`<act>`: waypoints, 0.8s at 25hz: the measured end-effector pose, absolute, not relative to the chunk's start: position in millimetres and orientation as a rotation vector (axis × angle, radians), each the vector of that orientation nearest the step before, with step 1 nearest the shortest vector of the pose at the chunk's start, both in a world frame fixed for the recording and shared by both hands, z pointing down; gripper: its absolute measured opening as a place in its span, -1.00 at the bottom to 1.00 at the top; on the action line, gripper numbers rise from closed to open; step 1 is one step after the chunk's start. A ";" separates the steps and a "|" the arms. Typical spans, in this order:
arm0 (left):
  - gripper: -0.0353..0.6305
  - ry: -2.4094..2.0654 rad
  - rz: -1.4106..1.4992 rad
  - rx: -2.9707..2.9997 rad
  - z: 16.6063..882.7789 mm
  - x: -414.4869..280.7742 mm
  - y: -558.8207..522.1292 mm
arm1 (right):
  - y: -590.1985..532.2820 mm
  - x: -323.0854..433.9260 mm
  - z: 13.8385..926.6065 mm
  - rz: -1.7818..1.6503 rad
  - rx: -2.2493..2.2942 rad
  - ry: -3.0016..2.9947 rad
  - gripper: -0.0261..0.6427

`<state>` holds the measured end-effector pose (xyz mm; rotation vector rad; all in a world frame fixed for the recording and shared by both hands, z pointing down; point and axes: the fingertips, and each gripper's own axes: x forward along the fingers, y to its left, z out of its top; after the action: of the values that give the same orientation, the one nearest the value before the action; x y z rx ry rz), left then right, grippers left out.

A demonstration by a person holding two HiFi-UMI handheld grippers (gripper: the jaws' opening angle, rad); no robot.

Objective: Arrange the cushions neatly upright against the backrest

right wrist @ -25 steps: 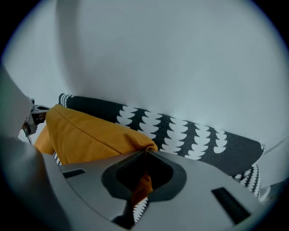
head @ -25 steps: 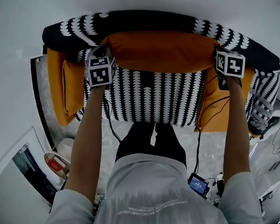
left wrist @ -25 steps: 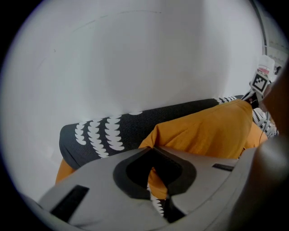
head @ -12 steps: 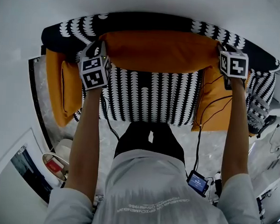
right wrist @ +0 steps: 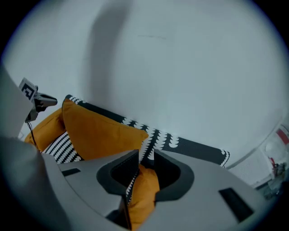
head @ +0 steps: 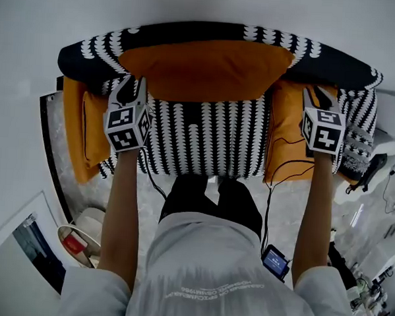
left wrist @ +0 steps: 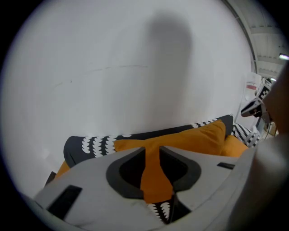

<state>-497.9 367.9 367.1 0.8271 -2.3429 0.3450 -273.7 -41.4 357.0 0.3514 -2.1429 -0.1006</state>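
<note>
Leaning upright on the backrest (head: 191, 33), the cushion (head: 205, 68) lies ahead of both pairs of fingers and between them, touched by neither. It looks light, soft, not slippery; a pinch at a top corner should hold, though the body will sag. Left gripper (head: 134, 84) and right gripper (head: 317, 95) have just been opening, jaws part-spread, gripping nothing. A right cushion (head: 284, 142) lies below the right fingers, a left cushion (head: 87, 128) outside the left.

The sofa (head: 205, 138) is black with rows of white leaf-like marks. The cushion (head: 205, 68) is plain orange. The end cushion (head: 288, 135) is orange too.
</note>
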 end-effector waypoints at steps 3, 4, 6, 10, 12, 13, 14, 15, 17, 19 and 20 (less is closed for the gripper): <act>-0.54 -2.304 0.365 0.902 360.7 -459.4 345.3 | -41.8 -232.0 341.8 -0.042 0.398 -2.171 -0.61; -0.54 -2.288 0.376 0.935 358.6 -447.0 335.2 | -43.4 -217.1 337.8 -0.019 0.418 -2.178 -0.61; -0.54 -2.260 0.403 1.012 353.5 -423.9 309.7 | -49.6 -185.6 331.6 0.021 0.459 -2.186 -0.61; -0.54 -2.212 0.447 1.134 342.0 -373.9 255.0 | -66.6 -120.1 323.9 0.087 0.514 -2.181 -0.61; -0.54 -2.178 0.469 1.199 339.0 -347.6 230.4 | -70.7 -87.6 321.7 0.127 0.543 -2.175 -0.61; -0.54 -2.156 0.487 1.236 338.8 -335.5 218.2 | -71.6 -72.1 321.5 0.145 0.561 -2.171 -0.61; -0.54 -2.132 0.510 1.276 339.2 -324.8 205.5 | -72.3 -57.7 322.1 0.163 0.579 -2.166 -0.62; -0.54 -2.105 0.537 1.317 340.1 -315.3 192.1 | -72.9 -44.3 323.2 0.181 0.598 -2.162 -0.64; -0.54 -2.044 0.597 1.399 343.6 -297.3 166.4 | -72.3 -19.0 325.7 0.211 0.631 -2.150 -0.66; -0.54 -1.981 0.661 1.483 350.0 -280.5 145.0 | -68.0 4.8 328.0 0.230 0.664 -2.138 -0.66; -0.54 -1.947 0.694 1.532 353.9 -274.5 134.0 | -65.0 15.8 330.1 0.240 0.689 -2.129 -0.66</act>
<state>-274.5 134.0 353.9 1.5317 -1.9474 0.6940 15.8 -65.0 330.1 0.6891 -2.1294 0.2396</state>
